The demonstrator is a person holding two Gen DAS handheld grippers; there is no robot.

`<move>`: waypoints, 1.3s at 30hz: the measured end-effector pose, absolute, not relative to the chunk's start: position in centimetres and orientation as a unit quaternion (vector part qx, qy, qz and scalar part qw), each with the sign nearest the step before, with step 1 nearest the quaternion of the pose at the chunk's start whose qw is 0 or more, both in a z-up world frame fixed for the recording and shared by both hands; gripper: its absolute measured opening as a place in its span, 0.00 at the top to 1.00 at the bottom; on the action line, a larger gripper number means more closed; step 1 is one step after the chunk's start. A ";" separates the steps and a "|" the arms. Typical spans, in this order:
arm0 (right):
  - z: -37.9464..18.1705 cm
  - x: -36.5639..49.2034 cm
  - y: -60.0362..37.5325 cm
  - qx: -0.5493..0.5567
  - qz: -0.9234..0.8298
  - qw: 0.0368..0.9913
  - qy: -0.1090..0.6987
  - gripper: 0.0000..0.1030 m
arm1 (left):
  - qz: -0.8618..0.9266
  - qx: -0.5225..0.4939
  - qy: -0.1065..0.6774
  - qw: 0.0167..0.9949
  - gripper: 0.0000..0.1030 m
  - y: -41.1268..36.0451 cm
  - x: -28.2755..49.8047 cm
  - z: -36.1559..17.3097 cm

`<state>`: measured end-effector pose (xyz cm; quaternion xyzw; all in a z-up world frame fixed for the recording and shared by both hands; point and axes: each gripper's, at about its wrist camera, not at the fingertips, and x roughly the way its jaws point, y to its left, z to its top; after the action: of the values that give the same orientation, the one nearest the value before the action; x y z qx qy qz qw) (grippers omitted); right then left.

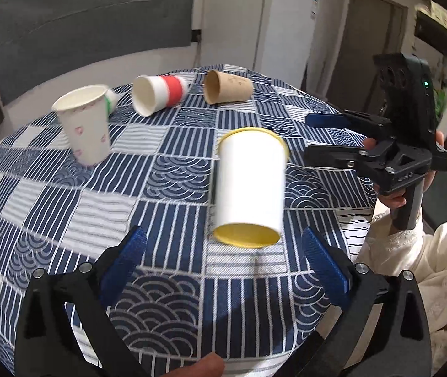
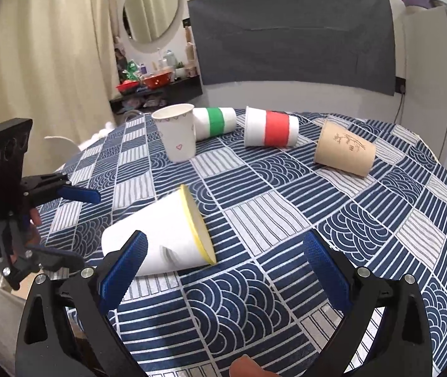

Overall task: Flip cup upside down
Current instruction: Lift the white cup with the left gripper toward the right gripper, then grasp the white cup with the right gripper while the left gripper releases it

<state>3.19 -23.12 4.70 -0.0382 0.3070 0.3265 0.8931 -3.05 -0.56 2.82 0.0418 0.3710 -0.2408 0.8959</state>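
A white cup with a yellow rim (image 1: pixel 250 185) lies on its side on the blue patterned tablecloth (image 1: pixel 167 213), blurred by motion. In the right wrist view the same cup (image 2: pixel 164 235) lies with its rim toward the table's middle. My left gripper (image 1: pixel 223 267) is open and empty, just in front of the cup. My right gripper (image 2: pixel 223 267) is open and empty; its left finger (image 2: pixel 123 270) is in front of the cup's base. The right gripper also shows in the left wrist view (image 1: pixel 320 135), open, to the right of the cup.
A white cup with hearts (image 2: pixel 176 135) stands upright at the far left. A green-banded cup (image 2: pixel 214 122), a red-banded cup (image 2: pixel 270 127) and a brown cup (image 2: pixel 344 147) lie on their sides along the far side. The table edge curves close on the right.
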 end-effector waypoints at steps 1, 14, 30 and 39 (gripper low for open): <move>4.7 3.0 -22.8 -0.044 0.331 0.891 0.306 0.08 | -0.235 0.031 0.375 0.896 0.06 -0.1 -3.1 2.7; 6.5 0.1 -18.0 -0.198 0.319 0.883 0.282 0.08 | -0.189 0.021 0.397 0.898 0.06 2.0 -4.4 1.8; 5.2 -2.2 -12.4 -0.500 0.425 0.716 0.237 0.08 | -0.189 0.014 0.428 0.884 0.06 3.8 -5.0 1.0; 2.4 -3.4 -8.7 -0.696 0.390 0.573 0.187 0.09 | -0.195 0.021 0.435 0.879 0.06 4.3 -6.0 0.4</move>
<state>-3.41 -8.70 2.40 -0.6958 0.1875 0.3900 0.5732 -6.01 4.30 0.36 0.0207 0.4349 -0.1950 0.8789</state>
